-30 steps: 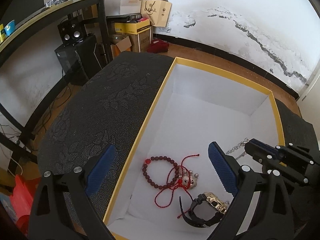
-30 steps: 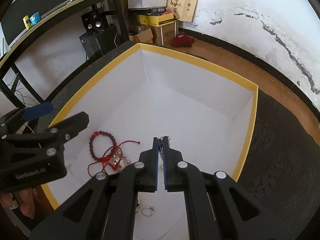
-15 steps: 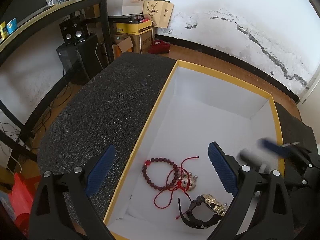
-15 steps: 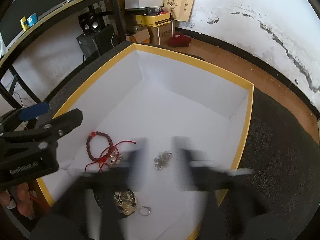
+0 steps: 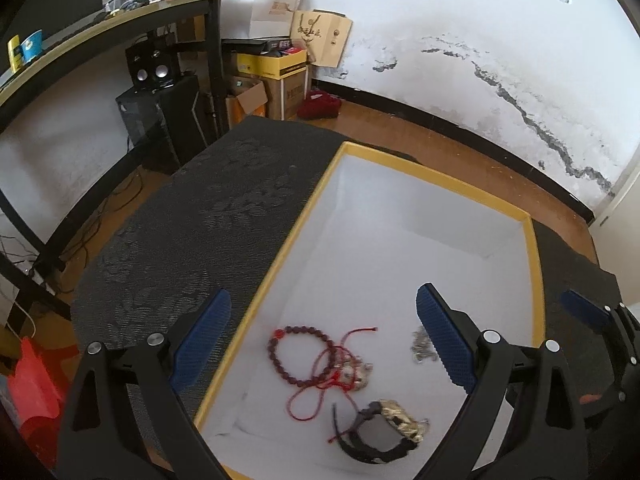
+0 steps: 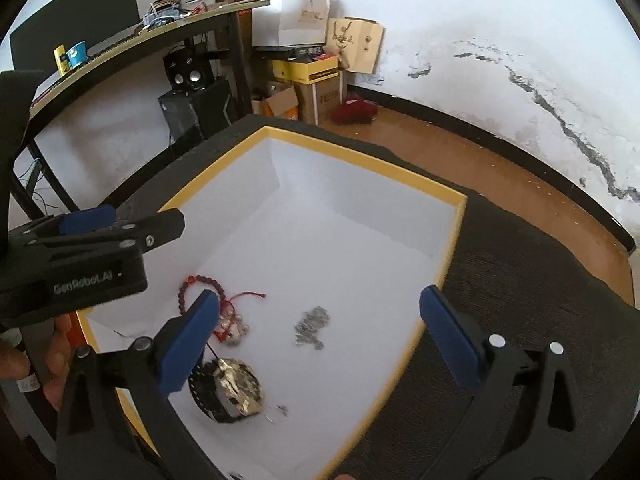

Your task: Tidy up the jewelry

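A white box with a yellow rim (image 5: 400, 162) (image 6: 450, 252) sits on a black textured table. Inside lie a dark red bead bracelet (image 5: 298, 354) (image 6: 192, 288), a red cord with silver charms (image 5: 344, 372) (image 6: 234, 322), a black watch with a gold face (image 5: 384, 432) (image 6: 234, 392), a small silver chain (image 5: 420, 346) (image 6: 312, 326) and a small ring (image 6: 276, 412). My left gripper (image 5: 320, 340) is open above the box's near left part. My right gripper (image 6: 320, 340) is open and empty, raised above the chain.
The black table cloth (image 5: 192, 232) spreads left of the box and also right of it (image 6: 540, 300). A desk (image 5: 100, 36) with speakers, cardboard boxes (image 5: 276, 76) and paper bags stand against the far wall. A wooden floor lies beyond the table.
My right gripper was shut on the silver chain; it opened, dropped the chain into the box and pulled back up. The left gripper stayed open and nearly still.
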Demonstrator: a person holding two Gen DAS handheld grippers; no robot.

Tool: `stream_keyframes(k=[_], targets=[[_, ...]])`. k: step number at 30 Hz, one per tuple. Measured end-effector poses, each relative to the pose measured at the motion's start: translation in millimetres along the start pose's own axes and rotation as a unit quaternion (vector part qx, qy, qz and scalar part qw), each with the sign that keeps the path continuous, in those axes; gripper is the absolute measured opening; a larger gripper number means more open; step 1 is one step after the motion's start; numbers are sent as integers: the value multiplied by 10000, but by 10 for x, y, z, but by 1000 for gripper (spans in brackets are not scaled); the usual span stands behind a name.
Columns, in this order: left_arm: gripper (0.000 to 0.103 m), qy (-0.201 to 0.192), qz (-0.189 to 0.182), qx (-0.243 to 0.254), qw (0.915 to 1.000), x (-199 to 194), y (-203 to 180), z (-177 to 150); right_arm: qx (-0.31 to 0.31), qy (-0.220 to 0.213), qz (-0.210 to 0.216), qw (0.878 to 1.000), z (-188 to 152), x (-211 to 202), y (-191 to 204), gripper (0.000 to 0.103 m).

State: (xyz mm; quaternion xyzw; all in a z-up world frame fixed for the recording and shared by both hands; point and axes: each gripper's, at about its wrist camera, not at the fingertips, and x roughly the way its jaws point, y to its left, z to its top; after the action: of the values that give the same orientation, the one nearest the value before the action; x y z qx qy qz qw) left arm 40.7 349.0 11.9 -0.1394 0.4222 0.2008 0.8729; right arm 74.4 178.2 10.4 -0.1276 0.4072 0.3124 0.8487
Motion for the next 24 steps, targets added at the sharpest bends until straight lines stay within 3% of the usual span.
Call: stream_keyframes(k=[7, 11, 14, 19, 24], targets=[[92, -95, -230, 384, 9990, -116, -492, -89, 244, -85, -288, 9992, -271, -382, -415, 96], [92, -60, -703, 491, 9963, -206, -849, -218, 400, -72, -512, 9979, -486, -592, -695, 96], [93, -11, -1068, 754, 9914, -301, -1169, -343, 584, -75, -737, 9955, -685, -787, -993, 96], [93, -144, -1286, 1381, 9819, -494, -1795, -612, 1106, -73, -1132, 9874, -1039, -1082, -1529, 96], [94, 14, -1760, 1788, 9680, -566, -2315, -865, 1523, -5, -1523, 9765, -1430, -1315, -2059, 96]])
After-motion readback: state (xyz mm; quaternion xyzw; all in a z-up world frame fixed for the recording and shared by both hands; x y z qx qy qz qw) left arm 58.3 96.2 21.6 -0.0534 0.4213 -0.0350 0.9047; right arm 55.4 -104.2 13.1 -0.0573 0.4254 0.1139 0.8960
